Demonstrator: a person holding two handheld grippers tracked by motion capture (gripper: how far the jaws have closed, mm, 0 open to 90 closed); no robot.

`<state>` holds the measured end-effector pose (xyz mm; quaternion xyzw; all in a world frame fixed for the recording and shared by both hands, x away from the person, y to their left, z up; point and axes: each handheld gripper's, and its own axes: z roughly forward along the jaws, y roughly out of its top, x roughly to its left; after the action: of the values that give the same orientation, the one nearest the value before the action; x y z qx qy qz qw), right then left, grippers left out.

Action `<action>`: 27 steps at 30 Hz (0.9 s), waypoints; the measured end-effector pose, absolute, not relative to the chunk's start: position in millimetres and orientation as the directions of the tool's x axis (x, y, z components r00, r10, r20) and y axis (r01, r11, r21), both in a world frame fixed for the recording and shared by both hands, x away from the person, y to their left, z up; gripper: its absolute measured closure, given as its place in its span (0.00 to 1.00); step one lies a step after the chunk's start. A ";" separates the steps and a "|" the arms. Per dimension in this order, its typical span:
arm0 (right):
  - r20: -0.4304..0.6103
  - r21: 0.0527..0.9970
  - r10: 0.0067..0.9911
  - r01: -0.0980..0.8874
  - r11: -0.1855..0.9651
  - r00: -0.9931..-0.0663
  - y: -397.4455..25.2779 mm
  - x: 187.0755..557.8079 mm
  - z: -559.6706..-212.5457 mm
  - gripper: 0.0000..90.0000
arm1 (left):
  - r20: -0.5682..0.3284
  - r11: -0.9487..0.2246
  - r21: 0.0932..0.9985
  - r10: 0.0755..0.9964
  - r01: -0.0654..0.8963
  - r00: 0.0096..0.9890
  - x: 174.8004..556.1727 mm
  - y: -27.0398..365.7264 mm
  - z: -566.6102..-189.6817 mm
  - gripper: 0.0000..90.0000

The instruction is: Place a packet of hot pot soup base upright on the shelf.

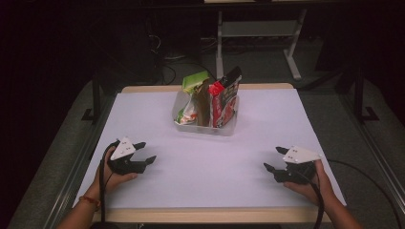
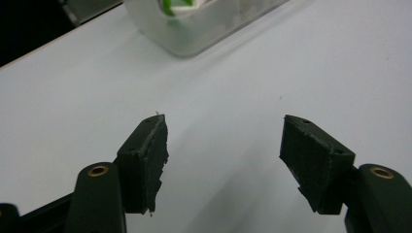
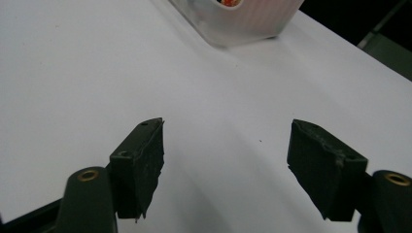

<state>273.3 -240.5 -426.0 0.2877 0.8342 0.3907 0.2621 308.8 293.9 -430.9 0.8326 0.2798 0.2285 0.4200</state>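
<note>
Snack bin (image 1: 206,125) far ahead, between both gaping claws (image 1: 142,152) (image 1: 273,159)

Left gripper (image 1: 144,151) is resting low at the 7 o'clock position, jaws standing wide apart, gripping nothing. Right gripper (image 1: 274,159) is sitting at 5 o'clock, jaws likewise spread and empty. Both forearms are entering from 6 o'clock, grippers angling inward toward 12.

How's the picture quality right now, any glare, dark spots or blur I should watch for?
High view: the room around the table is very dark, the white top bright but not blown out, the packets in the tub soft. Left gripper view: jaws sharp, the tub blurred. Right gripper view: the same, soft shadows under the jaws.
</note>
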 end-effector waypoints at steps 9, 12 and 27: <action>-0.203 0.820 0.728 0.293 0.492 -0.655 -261.1 260.5 -436.6 0.25 | 0.142 -0.481 0.828 0.676 0.287 0.723 289.7 321.7 -435.8 0.33; -0.190 0.828 0.737 0.297 0.475 -0.648 -268.0 254.8 -440.1 0.24 | 0.140 -0.469 0.836 0.683 0.284 0.717 283.8 327.3 -436.6 0.33; -0.123 0.892 0.816 0.297 0.341 -0.565 -295.4 229.2 -447.0 0.24 | 0.053 -0.305 0.906 0.770 0.293 0.635 254.4 365.8 -444.2 0.30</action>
<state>229.2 -295.4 -447.0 0.3637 0.7650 0.4443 0.2916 254.4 365.8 -444.2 0.7680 0.3463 0.2498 0.4773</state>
